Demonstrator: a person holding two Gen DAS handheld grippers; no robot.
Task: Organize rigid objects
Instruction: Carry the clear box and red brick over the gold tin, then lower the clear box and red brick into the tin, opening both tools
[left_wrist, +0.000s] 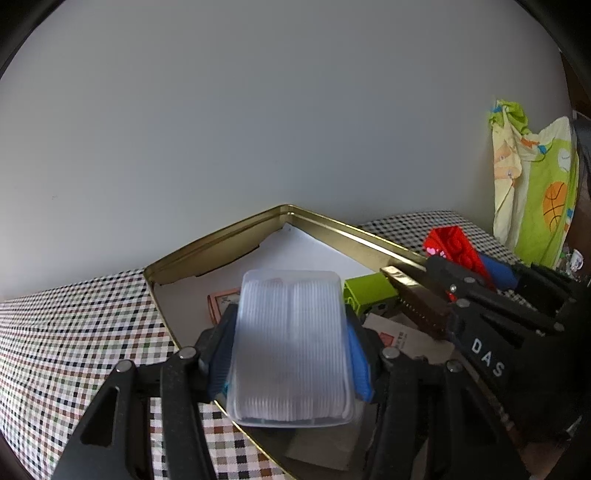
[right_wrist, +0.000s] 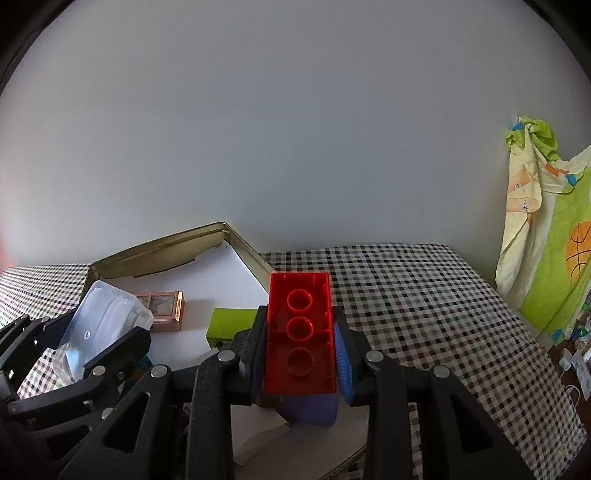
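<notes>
I have my left tongs clamped on a translucent rectangular plastic case of white cotton swabs, held above the near edge of the shallow gold metal tin lined with white paper, and my right tongs clamped on a red translucent plastic building brick, hollow underside up, with a blue-violet block just below it. The main risk I see is crowding: the two tongs are close together over the same corner of the tin, and in the left view the right tongs' frame sits just beside the swab case, so lowering either could knock the other or the lime-green block and the small copper-coloured box already inside. The swab case is smooth and gripped only along its long sides, so I judge a tilt could let it slip forward. The case's long axis runs straight out along the left fingers, pointing toward the tin's far corner; the brick's long axis likewise runs away from the right tongs, toward the wall, over the tin's right rim where it meets the checked tablecloth
</notes>
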